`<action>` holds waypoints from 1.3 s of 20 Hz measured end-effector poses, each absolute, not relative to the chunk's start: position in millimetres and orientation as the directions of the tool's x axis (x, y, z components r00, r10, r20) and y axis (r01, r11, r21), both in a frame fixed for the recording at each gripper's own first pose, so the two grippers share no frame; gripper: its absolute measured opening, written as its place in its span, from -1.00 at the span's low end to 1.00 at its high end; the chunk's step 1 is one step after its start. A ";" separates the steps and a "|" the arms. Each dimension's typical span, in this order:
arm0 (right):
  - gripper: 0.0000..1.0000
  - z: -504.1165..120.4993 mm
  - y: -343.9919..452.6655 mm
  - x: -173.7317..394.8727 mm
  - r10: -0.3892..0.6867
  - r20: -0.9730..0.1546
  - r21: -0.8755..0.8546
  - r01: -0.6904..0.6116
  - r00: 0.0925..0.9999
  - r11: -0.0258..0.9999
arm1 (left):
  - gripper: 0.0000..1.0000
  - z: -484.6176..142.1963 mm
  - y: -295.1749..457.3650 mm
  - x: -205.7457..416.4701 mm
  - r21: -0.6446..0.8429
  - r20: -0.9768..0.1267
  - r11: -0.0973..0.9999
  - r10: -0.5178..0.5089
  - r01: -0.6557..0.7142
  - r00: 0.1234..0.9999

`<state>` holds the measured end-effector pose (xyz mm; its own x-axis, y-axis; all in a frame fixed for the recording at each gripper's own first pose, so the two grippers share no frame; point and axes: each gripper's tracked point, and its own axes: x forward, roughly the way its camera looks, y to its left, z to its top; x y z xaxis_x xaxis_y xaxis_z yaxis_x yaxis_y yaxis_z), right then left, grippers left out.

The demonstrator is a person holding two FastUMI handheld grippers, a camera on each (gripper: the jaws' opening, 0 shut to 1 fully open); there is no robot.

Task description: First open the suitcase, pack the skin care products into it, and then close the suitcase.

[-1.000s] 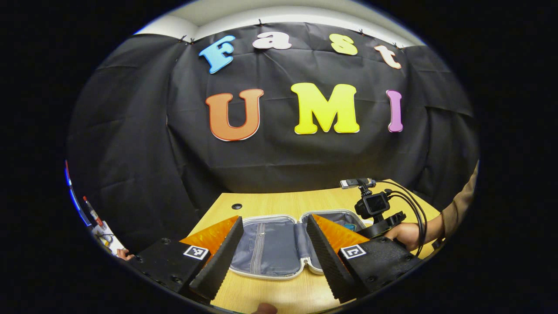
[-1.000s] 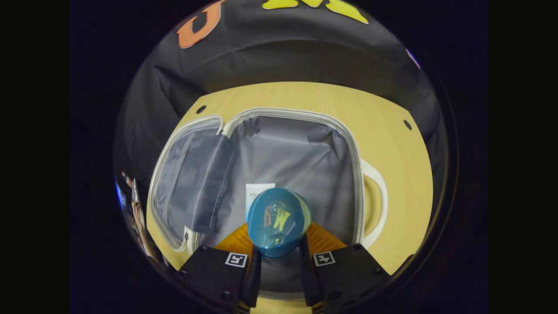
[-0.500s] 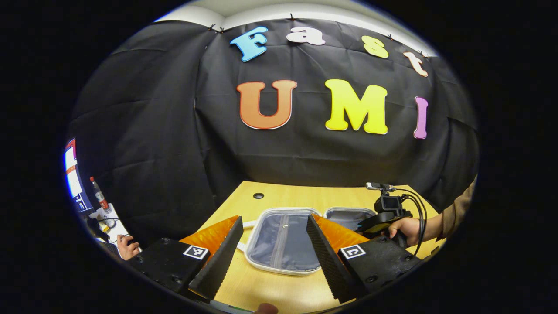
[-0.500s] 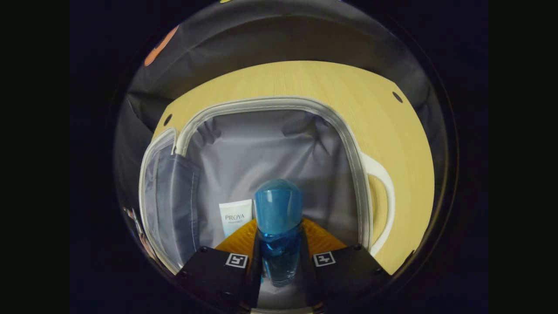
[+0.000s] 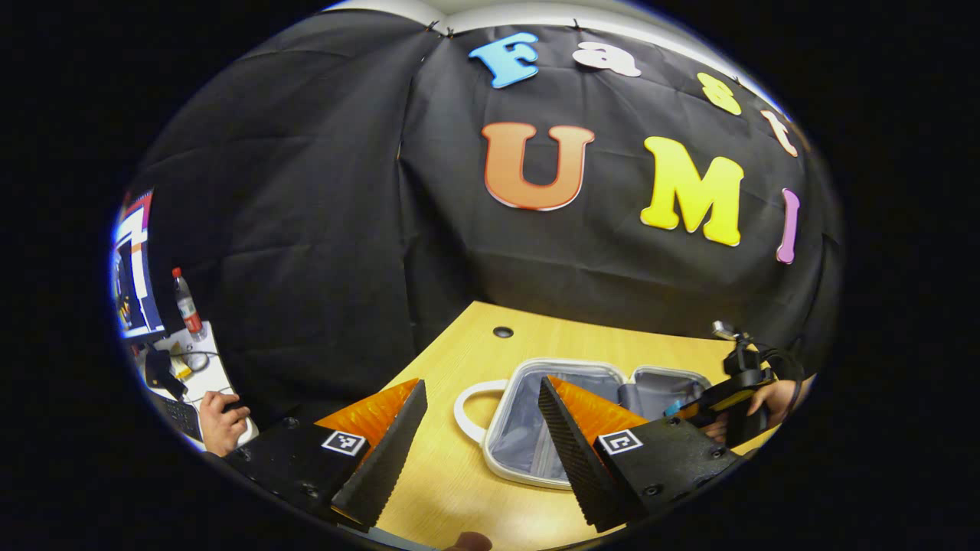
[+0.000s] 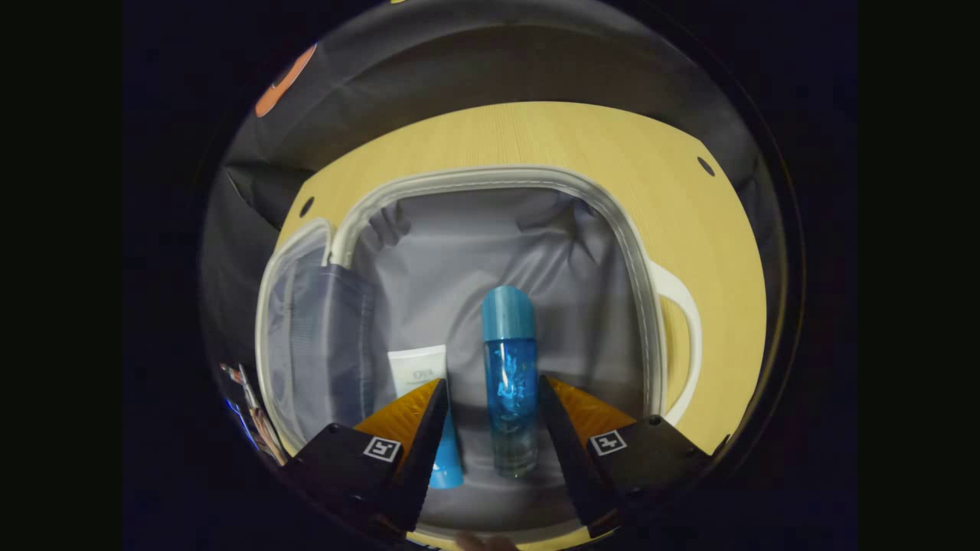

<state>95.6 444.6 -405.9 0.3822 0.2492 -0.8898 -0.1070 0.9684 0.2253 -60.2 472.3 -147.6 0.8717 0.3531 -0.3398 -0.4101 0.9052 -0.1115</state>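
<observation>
Hanging above the light wooden table (image 5: 459,490), the left gripper (image 5: 478,444) has its fingers spread wide apart with nothing between them. Far off to its left sits a cluttered white side desk (image 5: 210,375) with a red-capped drinks bottle (image 5: 184,302) standing on it, and a person's hand (image 5: 222,421) rests at that desk's near edge. Moving across, the white-rimmed, grey-lined suitcase (image 5: 528,428) lies flat and open on the table, its curved white handle (image 5: 468,398) pointing toward this gripper's side. Further right, a hand (image 5: 773,398) holds the other gripper down over the far half of the case.

Now to the right gripper view: the folded-out half with its grey zip pocket (image 6: 321,337) is on the left, the main compartment in the middle. A white tube with a blue cap (image 6: 425,383) lies on the grey lining, partly hidden behind the left finger. Just beside it, the clear blue bottle with a blue cap (image 6: 509,375) lies lengthwise on the lining, cap pointing away. The right gripper (image 6: 494,428) straddles it with fingers parted, a gap on each side, neither one pressing on the bottle. Off to the right, the case's white handle (image 6: 681,344) curves out over the tabletop.
</observation>
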 end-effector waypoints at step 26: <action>0.60 -80.2 193.4 -26.9 0.105 -0.154 -0.063 -0.116 0.982 0.991 | -0.80 -297.1 503.8 31.7 -0.783 -0.520 0.416 -0.030 -0.462 0.854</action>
